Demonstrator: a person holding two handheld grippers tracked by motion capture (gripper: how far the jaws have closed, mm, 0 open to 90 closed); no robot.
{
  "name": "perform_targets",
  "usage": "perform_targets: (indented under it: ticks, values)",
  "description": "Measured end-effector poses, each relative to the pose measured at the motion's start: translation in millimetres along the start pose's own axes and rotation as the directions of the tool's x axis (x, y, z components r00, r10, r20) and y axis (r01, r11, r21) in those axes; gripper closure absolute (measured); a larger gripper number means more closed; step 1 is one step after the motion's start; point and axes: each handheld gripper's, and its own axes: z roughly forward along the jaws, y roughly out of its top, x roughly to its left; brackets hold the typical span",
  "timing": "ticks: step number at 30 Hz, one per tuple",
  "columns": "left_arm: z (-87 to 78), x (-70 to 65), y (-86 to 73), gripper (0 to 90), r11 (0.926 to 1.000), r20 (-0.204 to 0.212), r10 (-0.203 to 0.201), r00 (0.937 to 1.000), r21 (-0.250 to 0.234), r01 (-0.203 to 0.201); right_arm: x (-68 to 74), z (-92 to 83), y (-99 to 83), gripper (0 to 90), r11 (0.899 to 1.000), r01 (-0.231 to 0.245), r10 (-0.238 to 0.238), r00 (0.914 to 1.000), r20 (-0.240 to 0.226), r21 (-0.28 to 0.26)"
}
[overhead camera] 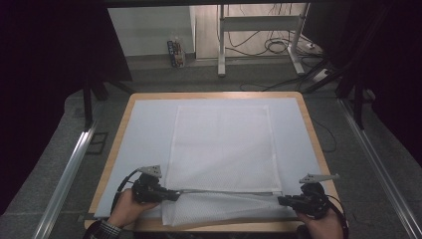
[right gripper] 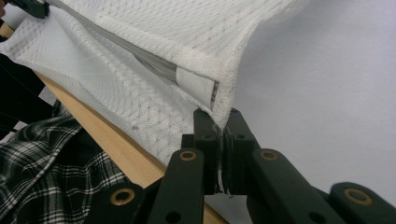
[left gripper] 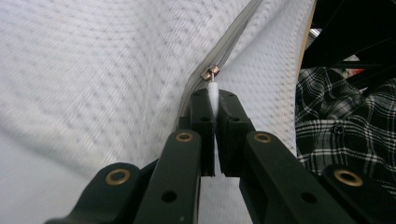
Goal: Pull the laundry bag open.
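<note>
A white mesh bag [overhead camera: 221, 144] lies flat on the table mat, and its grey zipper [overhead camera: 224, 191] runs along the near side. My left gripper [overhead camera: 171, 195] is at the zipper's left end. In the left gripper view the left gripper [left gripper: 214, 100] is shut on the white pull tab [left gripper: 213, 91], just below the metal slider [left gripper: 210, 73]. My right gripper [overhead camera: 282, 200] is at the bag's near right corner. Seen from the right gripper view, this gripper [right gripper: 219, 123] is shut on the mesh corner [right gripper: 224, 74] beside the zipper's end [right gripper: 196, 84]. The bag's near edge is lifted off the mat.
A pale mat [overhead camera: 144, 129] covers the wooden table [overhead camera: 214, 94], whose near edge [right gripper: 116, 149] lies close under the bag. A plaid sleeve [left gripper: 341, 121] is beside the table. Metal rails [overhead camera: 69, 169] flank the table, and a desk frame [overhead camera: 221, 45] with cables stands behind.
</note>
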Motion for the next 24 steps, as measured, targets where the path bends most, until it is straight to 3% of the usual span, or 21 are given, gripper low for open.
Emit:
perform_targets:
  ticks: [24]
  values:
    - [-23.1,5.2,-22.6,87.0,0.9983,-0.014,-0.053,0.9985,-0.024,0.053,0.4,0.5,0.3,85.1,1.0,-0.002,0.002,1.0,-0.004,0.004]
